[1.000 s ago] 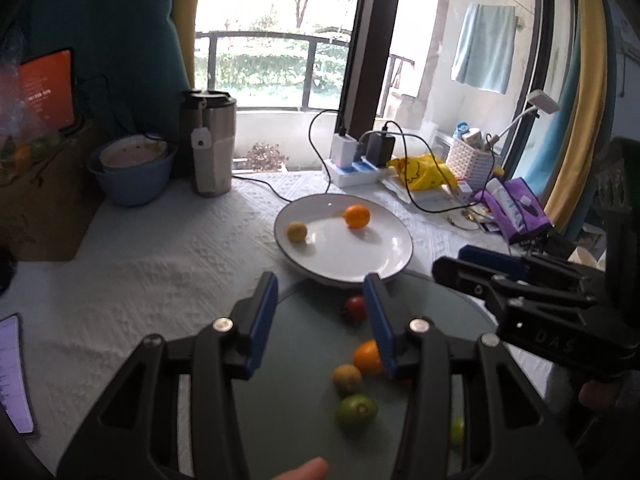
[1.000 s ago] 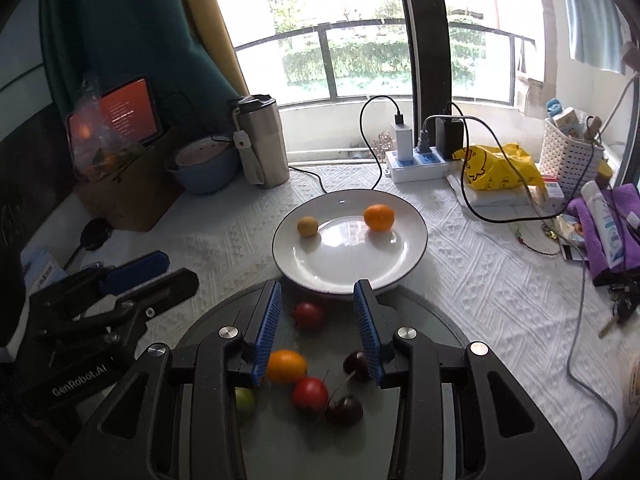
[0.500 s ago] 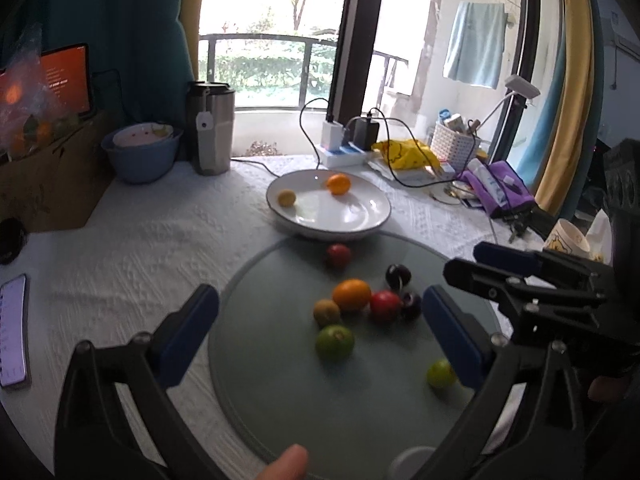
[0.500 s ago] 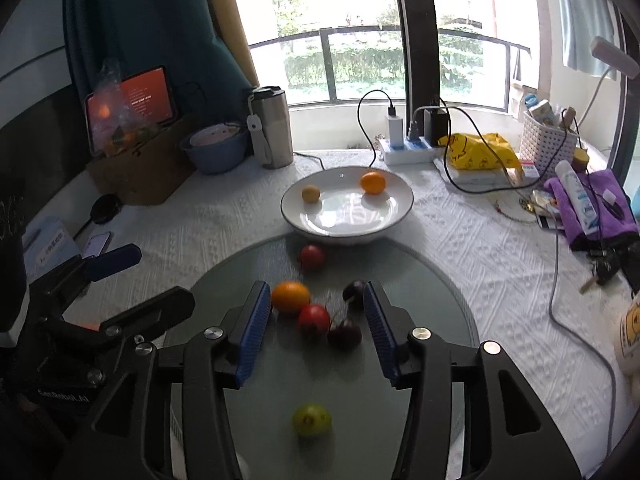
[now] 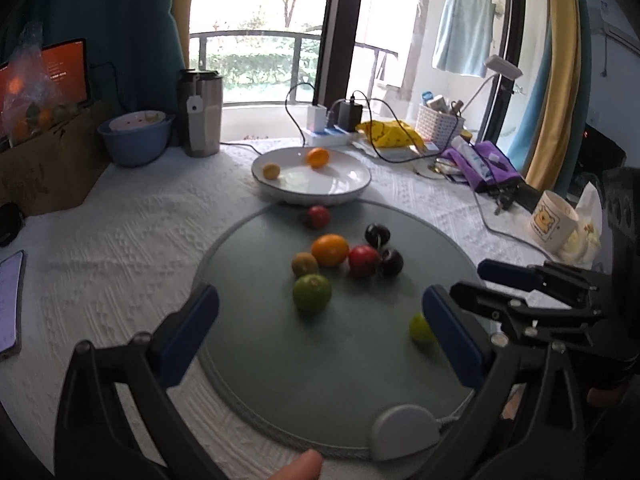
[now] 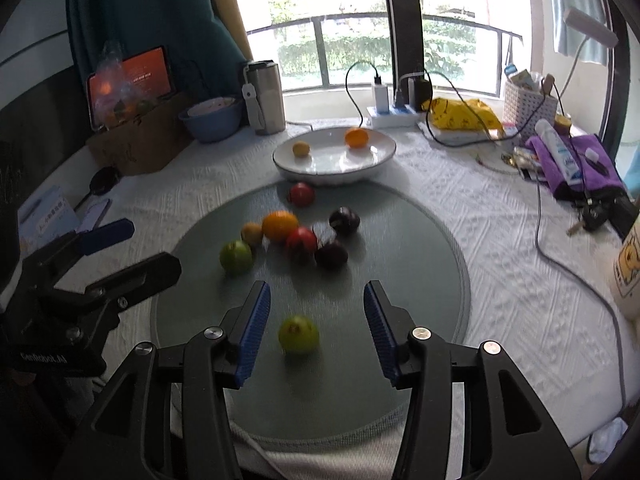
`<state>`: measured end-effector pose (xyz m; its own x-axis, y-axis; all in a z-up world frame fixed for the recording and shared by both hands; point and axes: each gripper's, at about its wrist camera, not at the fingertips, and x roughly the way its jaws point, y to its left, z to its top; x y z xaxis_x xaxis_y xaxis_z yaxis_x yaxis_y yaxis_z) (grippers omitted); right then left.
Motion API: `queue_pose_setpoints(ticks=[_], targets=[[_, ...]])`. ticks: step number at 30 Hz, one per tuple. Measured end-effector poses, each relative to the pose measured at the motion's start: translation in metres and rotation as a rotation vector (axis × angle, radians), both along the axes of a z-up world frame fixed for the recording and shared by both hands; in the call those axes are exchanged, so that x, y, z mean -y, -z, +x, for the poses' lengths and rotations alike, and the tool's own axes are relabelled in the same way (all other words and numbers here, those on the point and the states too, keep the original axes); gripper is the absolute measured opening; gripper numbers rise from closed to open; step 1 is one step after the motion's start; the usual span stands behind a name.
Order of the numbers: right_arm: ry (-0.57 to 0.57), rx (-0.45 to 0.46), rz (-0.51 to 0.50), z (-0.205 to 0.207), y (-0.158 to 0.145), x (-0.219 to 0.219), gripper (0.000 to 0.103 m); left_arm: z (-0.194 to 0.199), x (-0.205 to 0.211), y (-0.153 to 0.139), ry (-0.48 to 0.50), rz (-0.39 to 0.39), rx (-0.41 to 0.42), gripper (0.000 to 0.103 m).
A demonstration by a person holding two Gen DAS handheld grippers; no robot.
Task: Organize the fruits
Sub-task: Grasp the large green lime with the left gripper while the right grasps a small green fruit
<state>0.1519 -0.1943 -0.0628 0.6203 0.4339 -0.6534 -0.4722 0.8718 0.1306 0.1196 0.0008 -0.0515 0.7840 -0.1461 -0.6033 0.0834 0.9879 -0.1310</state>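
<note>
Tablecloth point(image 6: 480, 240), white and textured, covers the table under a round grey mat point(image 6: 400, 240). At the mat's far edge stands a white plate point(image 6: 384, 156) holding an orange point(image 6: 357, 137) and a small yellow fruit point(image 6: 301, 149). On the mat a cluster lies well ahead of both tools: large orange point(image 6: 280, 225), green fruit point(image 6: 236, 256), red fruit point(image 6: 301, 242), two dark plums point(image 6: 331, 254). The left gripper point(image 5: 320, 332) is spread wide with nothing between its jaws; the green fruit sits just beyond the gap. The right gripper point(image 6: 316, 320) is partly spread; a small yellow-green fruit point(image 6: 299, 335) lies between its blue pads point(image 6: 252, 332), touching neither.
</note>
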Motion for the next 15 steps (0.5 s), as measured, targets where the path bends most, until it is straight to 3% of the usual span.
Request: queue_pose_setpoints(ticks=[15], targets=[[-0.070,-0.099,-0.034,-0.002,0.044,-0.019,0.051,-0.002,-0.002,0.040,0.009,0.008,-0.105,0.103]])
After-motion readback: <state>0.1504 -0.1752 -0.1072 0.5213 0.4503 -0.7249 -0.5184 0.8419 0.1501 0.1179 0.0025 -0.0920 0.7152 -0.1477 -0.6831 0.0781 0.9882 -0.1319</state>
